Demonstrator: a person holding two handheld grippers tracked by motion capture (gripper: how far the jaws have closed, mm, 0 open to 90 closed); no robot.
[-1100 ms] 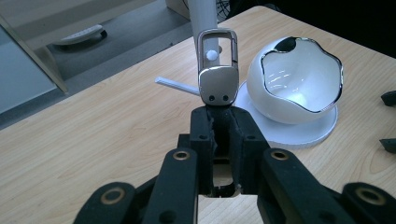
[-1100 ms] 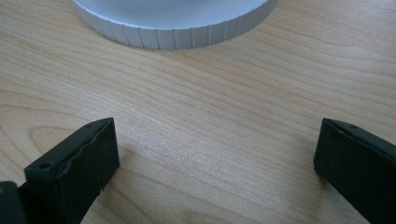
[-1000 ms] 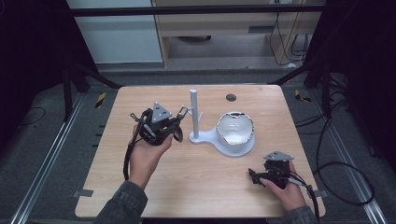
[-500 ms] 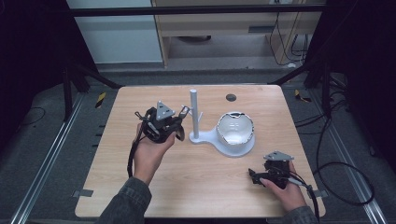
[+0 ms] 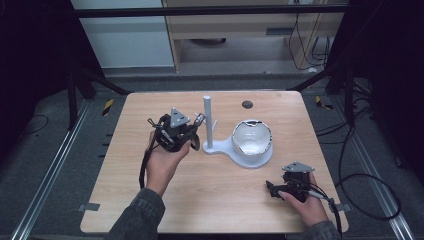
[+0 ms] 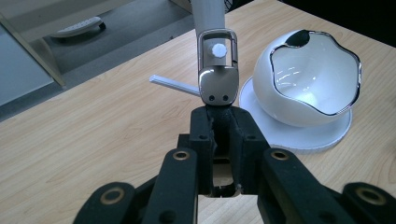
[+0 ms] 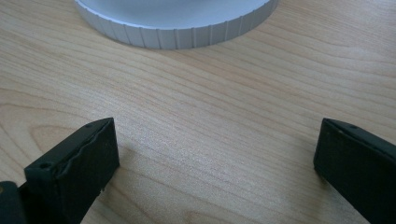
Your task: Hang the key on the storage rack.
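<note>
since the earlier frames the left gripper [image 5: 192, 131] has crept a little closer to the white stand's post [image 5: 207, 122], while the right gripper [image 5: 280, 189] has stayed put near the table's [image 5: 125, 165] near right corner. the left gripper's jaws are clamped together on a small shiny metal clasp [image 6: 217, 74], something like a keyring or strap buckle, held by its lower end so that its open rectangular loop stands clear above the jaws. in the left gripper view that loop lines up with a short white peg [image 6: 217, 50] sticking out of the post, and the peg's round tip appears framed inside the loop; whether the loop is already over the peg or just in front of it i cannot tell. gripping the clasp low seems deliberate, since it leaves the loop free to be threaded onto the peg, and i judge that hanging it there is the step in hand. another thin peg [image 6: 173, 84] juts out sideways from the post. the stand's round base [image 5: 247, 156] carries a glossy white bowl [image 5: 252, 138] with a wavy silvery rim, just beside the post and out of the gripper's path. the right gripper rests low over bare wood with its jaws spread wide apart and nothing between them, the ridged edge of the base [image 7: 177, 28] ahead of it; it looks parked, leaving the hanging to the left hand [image 5: 162, 162].
</note>
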